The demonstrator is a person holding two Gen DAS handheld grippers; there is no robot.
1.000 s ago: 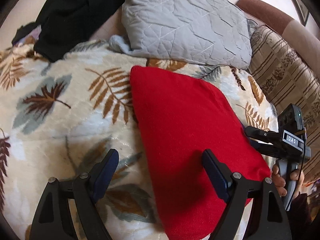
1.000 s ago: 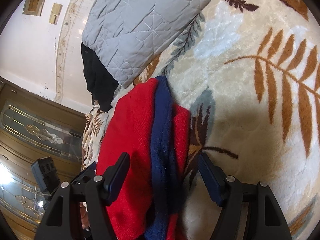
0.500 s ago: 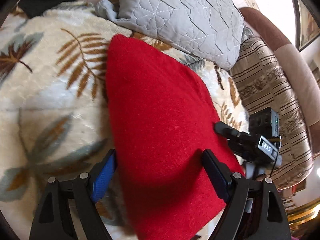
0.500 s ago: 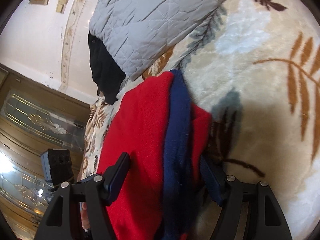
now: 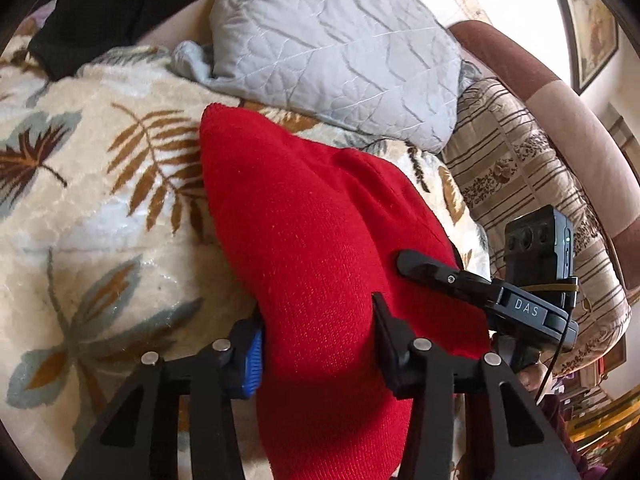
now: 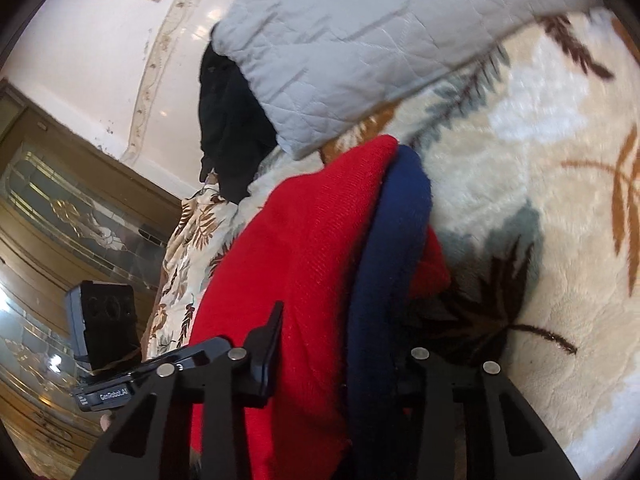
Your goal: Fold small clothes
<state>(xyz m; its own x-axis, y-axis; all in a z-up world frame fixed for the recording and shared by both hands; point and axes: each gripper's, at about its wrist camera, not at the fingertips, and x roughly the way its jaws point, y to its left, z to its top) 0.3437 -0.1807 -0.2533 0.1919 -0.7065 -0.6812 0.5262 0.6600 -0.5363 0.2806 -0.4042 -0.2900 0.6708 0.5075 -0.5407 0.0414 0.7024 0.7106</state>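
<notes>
A folded red knit garment (image 5: 312,240) with a navy blue band (image 6: 384,264) lies on a leaf-patterned blanket (image 5: 100,216). My left gripper (image 5: 316,344) is shut on its near left edge, and the cloth bulges up between the jaws. My right gripper (image 6: 340,352) is shut on the opposite edge, with the red cloth (image 6: 304,264) and the navy band between its jaws. The right gripper also shows in the left wrist view (image 5: 432,270), at the garment's right side. The left gripper shows in the right wrist view (image 6: 120,380), at lower left.
A grey quilted pillow (image 5: 340,52) lies just behind the garment. A black garment (image 5: 100,4) lies at the back left. A striped cushion (image 5: 532,200) and a brown sofa arm (image 5: 540,76) are to the right. A wall and glass-paneled doors (image 6: 60,240) show in the right wrist view.
Both grippers have moved in onto the red garment and closed on its opposite edges. The cloth has bunched and risen between them.
</notes>
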